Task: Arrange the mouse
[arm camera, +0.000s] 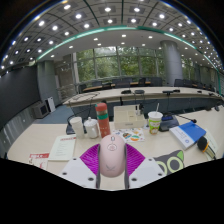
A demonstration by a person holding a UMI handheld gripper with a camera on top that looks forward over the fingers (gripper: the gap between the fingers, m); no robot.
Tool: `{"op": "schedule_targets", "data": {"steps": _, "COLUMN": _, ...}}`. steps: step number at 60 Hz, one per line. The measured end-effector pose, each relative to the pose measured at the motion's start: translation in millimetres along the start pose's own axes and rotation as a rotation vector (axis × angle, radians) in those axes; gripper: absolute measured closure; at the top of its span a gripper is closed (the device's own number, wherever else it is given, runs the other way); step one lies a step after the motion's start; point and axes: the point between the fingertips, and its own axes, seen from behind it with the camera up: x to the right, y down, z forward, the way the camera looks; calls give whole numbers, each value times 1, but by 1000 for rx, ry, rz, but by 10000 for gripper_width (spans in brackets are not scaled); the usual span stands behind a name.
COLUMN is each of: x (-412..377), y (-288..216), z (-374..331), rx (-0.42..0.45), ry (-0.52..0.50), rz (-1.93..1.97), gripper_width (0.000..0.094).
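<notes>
Office ceiling lights and a wall of windows frame a long pale table (60, 128) that carries the whole scene. On it, the mouse (111, 155) sits between the gripper's (111, 168) two fingers, its long axis running straight ahead along them, nose pointing away toward the far side of the table. The purple pads (92, 158) flank it closely on both sides; whether they actually press on its shell or merely stand beside it cannot be told, so the grip is uncertain. Judging by this, the coming move is a matter of carrying or sliding the mouse forward or sideways rather than reaching for it.

Just beyond the mouse stand a red can (102, 118), two white cups (84, 126) to its left and a lidded cup (154, 121) to its right, so room straight ahead is short. A sheet of paper (62, 148) lies ahead to the left, a blue book (188, 134) to the right, and a green-edged tape roll (176, 160) sits near the right finger. Barest table shows between the mouse and the cups.
</notes>
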Motion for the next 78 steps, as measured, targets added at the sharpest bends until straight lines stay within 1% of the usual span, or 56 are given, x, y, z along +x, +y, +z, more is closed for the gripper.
{"op": "schedule_targets", "data": {"steps": 3, "x": 42, "y": -7, "z": 9, "rx": -5, "ry": 33, "rz": 5, "gripper_width": 623}}
{"op": "schedule_targets", "data": {"steps": 6, "x": 85, "y": 2, "z": 16, "rx": -23, "ry": 56, "rz": 5, "gripper_width": 622}}
{"op": "schedule_targets", "data": {"steps": 9, "x": 128, "y": 16, "z": 28, "rx": -56, "ry": 90, "rz": 4, "gripper_width": 622}}
{"op": "schedule_targets", "data": {"steps": 15, "x": 190, "y": 55, "z": 49, "rx": -117, "ry": 122, "rz": -2, "gripper_width": 623}}
{"op": "schedule_targets", "data": {"steps": 19, "x": 218, "y": 81, "z": 61, "rx": -153, "ry": 133, "rz": -13, "gripper_width": 622}}
{"op": "schedule_targets", "data": {"steps": 24, "x": 233, "y": 111, "z": 74, "rx": -201, "ry": 126, "rz": -17, "gripper_width": 622}}
{"op": "schedule_targets", "data": {"steps": 28, "x": 239, "y": 127, "z": 81, "rx": -216, "ry": 112, "rz": -12, "gripper_width": 610}}
{"op": "schedule_targets", "data": {"steps": 37, "x": 244, "y": 158, "z": 86, "rx": -279, "ry": 109, "rz": 22, "gripper_width": 459}}
{"op": "schedule_targets", "data": {"steps": 39, "x": 242, "y": 155, "z": 84, "rx": -267, "ry": 106, "rz": 17, "gripper_width": 431}}
{"op": "schedule_targets", "data": {"steps": 41, "x": 242, "y": 155, "z": 81, "rx": -270, "ry": 111, "rz": 13, "gripper_width": 330}}
{"op": "schedule_targets", "data": {"steps": 44, "x": 238, "y": 153, "z": 73, "rx": -275, "ry": 106, "rz": 7, "gripper_width": 91}}
{"op": "schedule_targets", "data": {"steps": 45, "x": 238, "y": 151, "z": 70, "rx": -276, "ry": 109, "rz": 6, "gripper_width": 64}}
{"op": "schedule_targets", "data": {"steps": 47, "x": 237, "y": 147, "z": 63, "rx": -274, "ry": 116, "rz": 4, "gripper_width": 96}}
{"op": "schedule_targets", "data": {"steps": 50, "x": 234, "y": 138, "z": 48, "rx": -268, "ry": 128, "rz": 1, "gripper_width": 81}}
{"op": "schedule_targets", "data": {"steps": 58, "x": 219, "y": 110, "z": -6, "rx": -234, "ry": 174, "rz": -24, "gripper_width": 83}}
{"op": "schedule_targets", "data": {"steps": 68, "x": 185, "y": 82, "z": -95, "rx": -205, "ry": 217, "rz": -38, "gripper_width": 86}}
{"op": "schedule_targets", "data": {"steps": 78, "x": 149, "y": 71, "z": -187, "rx": -170, "ry": 251, "rz": -63, "gripper_width": 81}}
